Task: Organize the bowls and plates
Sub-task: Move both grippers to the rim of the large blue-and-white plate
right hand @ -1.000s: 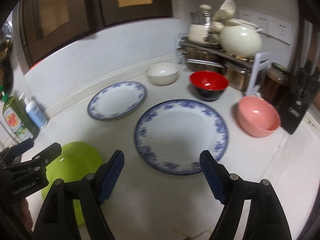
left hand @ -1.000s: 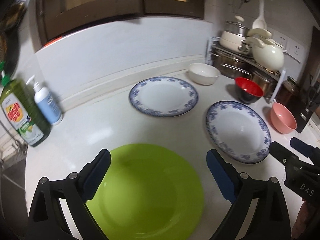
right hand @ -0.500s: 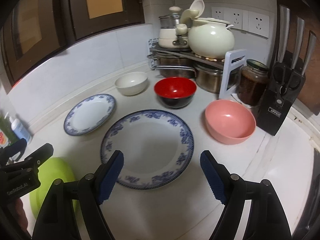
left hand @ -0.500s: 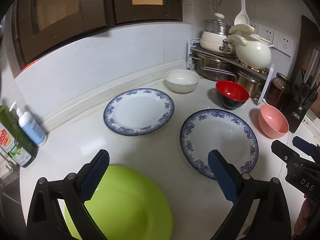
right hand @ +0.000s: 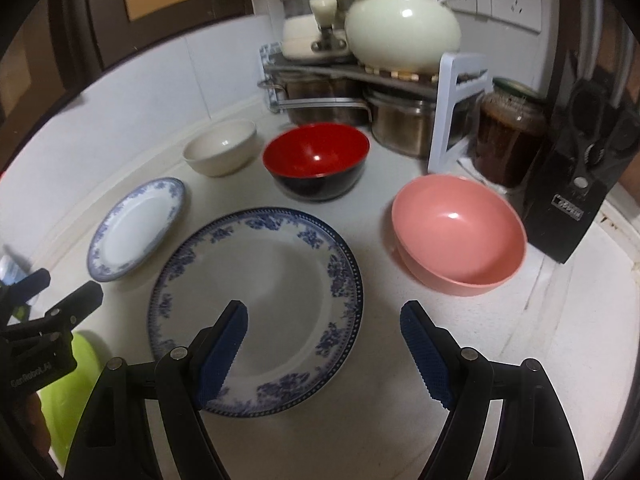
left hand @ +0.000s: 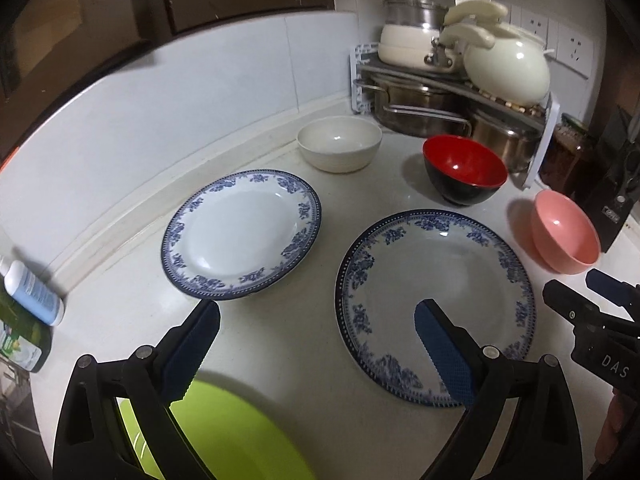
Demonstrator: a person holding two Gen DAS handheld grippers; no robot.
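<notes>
**Plates and bowls lie unsorted as both grippers swing toward the corner**

Plates first: the large blue-patterned white china plate (right hand: pixel 256 308) lies flat near the front of the white desk (right hand: pixel 520 360), a smaller blue-rimmed white plate (left hand: pixel 240 236) lies behind it to the left, and a lime-green plate (left hand: pixel 224 436) sits nearest the left gripper (left hand: pixel 316 352). Three bowls stand upright beyond: a cream bowl (left hand: pixel 339 148), a red bowl with black outside (right hand: pixel 316 160) and a pink plastic bowl (right hand: pixel 458 234), all apart from one another.

A second ago the green plate filled the left view; now it has slid to the bottom edge and the patterned plates sit central, so both grippers have turned rightward, probably to pick a first piece. Nothing is stacked yet.

Both the left gripper and the right gripper (right hand: pixel 324 356) have fingers spread wide, holding nothing. Pots, a cream kettle (right hand: pixel 402 34) and a knife block (right hand: pixel 576 184) crowd the corner.
</notes>
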